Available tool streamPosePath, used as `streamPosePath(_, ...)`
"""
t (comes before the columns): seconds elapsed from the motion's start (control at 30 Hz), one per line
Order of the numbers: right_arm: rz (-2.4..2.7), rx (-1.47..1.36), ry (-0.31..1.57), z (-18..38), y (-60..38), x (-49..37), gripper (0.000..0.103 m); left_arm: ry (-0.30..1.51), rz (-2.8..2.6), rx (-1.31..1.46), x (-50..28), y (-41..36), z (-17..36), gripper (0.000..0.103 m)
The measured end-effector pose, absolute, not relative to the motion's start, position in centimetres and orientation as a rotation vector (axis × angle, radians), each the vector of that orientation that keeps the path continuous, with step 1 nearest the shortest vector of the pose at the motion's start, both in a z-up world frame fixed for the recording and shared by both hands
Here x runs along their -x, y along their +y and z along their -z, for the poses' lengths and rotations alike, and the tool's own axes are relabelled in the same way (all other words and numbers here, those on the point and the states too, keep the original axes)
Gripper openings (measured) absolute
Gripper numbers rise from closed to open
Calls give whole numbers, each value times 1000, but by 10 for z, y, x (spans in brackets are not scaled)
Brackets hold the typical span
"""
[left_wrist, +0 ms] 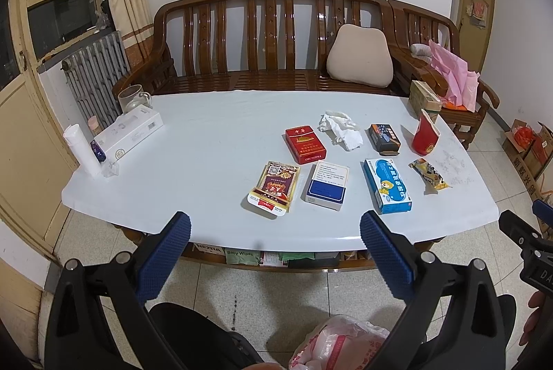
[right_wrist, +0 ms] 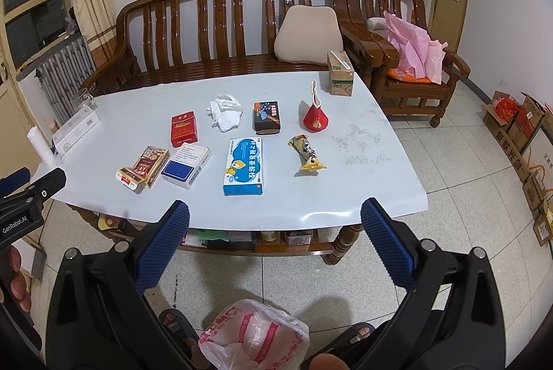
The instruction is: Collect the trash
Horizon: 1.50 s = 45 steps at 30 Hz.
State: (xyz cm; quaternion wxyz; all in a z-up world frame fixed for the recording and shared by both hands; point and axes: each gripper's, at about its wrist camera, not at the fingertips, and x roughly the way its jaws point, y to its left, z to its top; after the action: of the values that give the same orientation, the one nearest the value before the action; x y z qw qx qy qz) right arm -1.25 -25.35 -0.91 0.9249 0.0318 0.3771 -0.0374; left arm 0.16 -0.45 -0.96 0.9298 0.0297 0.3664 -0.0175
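Trash lies scattered on the white table (right_wrist: 363,141): a crumpled tissue (right_wrist: 224,114), a red cigarette pack (right_wrist: 184,129), a torn red paper cup (right_wrist: 315,114), a snack wrapper (right_wrist: 307,153) and a blue medicine box (right_wrist: 243,166). On the floor below, a plastic bag (right_wrist: 254,335) stands open. The left hand-held gripper (left_wrist: 274,252) and right hand-held gripper (right_wrist: 274,249) hover before the table's near edge, jaws wide apart, empty.
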Motion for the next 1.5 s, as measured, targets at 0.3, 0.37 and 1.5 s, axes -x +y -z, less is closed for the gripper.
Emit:
streamPosePath(0.3,78,-64,773,9,-255,12,97,749,38,-61,-1,-6,10,96)
streamPosePath(0.37,77,-66,772,8,-252,12,97,748,38,-61,-1,-6,12,96)
streamPosePath(1.5,71,-85,823,23,-272,-22,97,814,70,-49,-40,-3,47,96)
